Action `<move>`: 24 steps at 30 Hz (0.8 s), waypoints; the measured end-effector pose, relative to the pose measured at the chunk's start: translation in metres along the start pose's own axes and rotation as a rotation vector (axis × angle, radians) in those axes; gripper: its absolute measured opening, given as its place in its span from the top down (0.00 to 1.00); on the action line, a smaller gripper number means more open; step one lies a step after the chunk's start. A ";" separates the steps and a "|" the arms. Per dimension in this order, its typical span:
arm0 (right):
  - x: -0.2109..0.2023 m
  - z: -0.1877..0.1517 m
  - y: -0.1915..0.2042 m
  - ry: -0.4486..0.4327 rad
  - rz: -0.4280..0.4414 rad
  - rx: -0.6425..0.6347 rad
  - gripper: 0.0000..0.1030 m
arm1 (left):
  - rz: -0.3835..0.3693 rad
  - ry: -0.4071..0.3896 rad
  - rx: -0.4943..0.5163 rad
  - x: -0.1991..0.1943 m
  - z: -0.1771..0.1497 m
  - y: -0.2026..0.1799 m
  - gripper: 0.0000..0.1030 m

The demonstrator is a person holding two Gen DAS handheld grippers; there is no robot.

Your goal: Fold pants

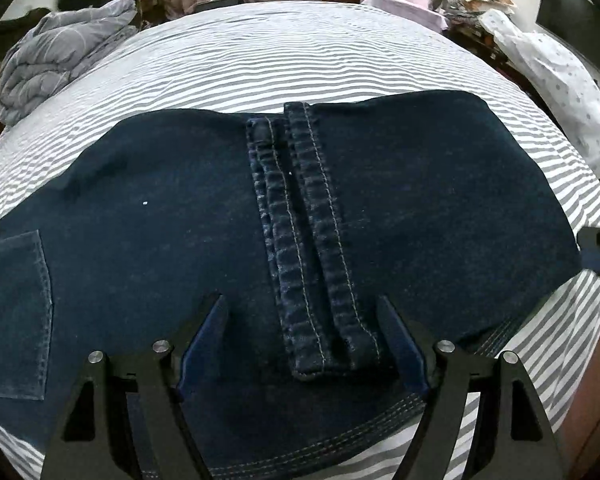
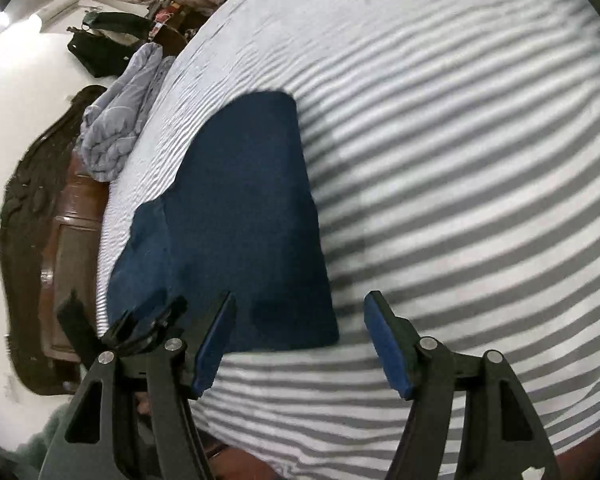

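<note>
a grey-striped bed sheet (image 1: 300, 52) covered the bed; a crumpled grey quilt (image 1: 60, 56) lay at its far left. the folded pants (image 1: 180, 220) lay flat, long axis left-right, hems (image 1: 312, 240) centred. left gripper (image 1: 300, 340) and right gripper (image 2: 300, 344) stood apart, empty.

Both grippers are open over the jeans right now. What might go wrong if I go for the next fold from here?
1. The left gripper straddles the two stacked hems; closing may catch only the top layer, so the legs slide apart.
2. The right gripper sits at the jeans' edge, one of its fingers over the striped sheet; it could pinch sheet with denim.
3. The sheet is rippled, so dragging may bunch it.
</note>
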State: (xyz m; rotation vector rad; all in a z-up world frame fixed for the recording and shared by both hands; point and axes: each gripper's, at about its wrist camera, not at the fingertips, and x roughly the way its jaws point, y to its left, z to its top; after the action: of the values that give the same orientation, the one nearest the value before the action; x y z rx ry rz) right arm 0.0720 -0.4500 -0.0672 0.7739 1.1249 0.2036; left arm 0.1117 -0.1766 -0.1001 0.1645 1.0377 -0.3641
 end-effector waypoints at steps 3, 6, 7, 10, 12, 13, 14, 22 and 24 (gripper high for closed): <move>0.011 0.000 0.000 0.012 0.053 0.005 0.37 | 0.000 -0.002 -0.010 0.000 -0.003 0.003 0.24; 0.031 0.002 0.001 0.040 0.108 0.010 0.37 | 0.013 -0.007 0.008 -0.002 -0.005 0.001 0.24; 0.036 0.002 0.001 0.040 0.117 0.015 0.38 | 0.015 -0.008 0.013 -0.002 -0.006 0.001 0.24; 0.044 0.004 0.002 0.038 0.179 0.022 0.49 | 0.008 -0.009 0.008 -0.002 -0.007 0.002 0.24; 0.046 0.005 0.000 0.043 0.239 0.045 0.51 | 0.007 -0.013 0.001 0.000 -0.008 0.004 0.22; 0.048 0.006 0.000 0.050 0.234 0.045 0.52 | 0.012 -0.017 0.001 0.001 -0.009 0.003 0.22; 0.052 0.006 -0.001 0.057 0.224 0.045 0.52 | 0.018 -0.023 0.004 0.001 -0.010 0.002 0.22; 0.054 0.004 0.003 0.024 0.205 0.066 0.60 | 0.006 -0.016 -0.015 0.000 -0.011 0.004 0.22; 0.054 0.004 0.002 0.026 0.191 0.066 0.60 | -0.002 0.001 -0.035 -0.002 -0.011 0.007 0.23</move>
State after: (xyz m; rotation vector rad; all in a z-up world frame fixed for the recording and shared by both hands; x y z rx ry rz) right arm 0.1003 -0.4226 -0.1042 0.9403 1.0863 0.3386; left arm 0.1050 -0.1668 -0.1043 0.1319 1.0448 -0.3472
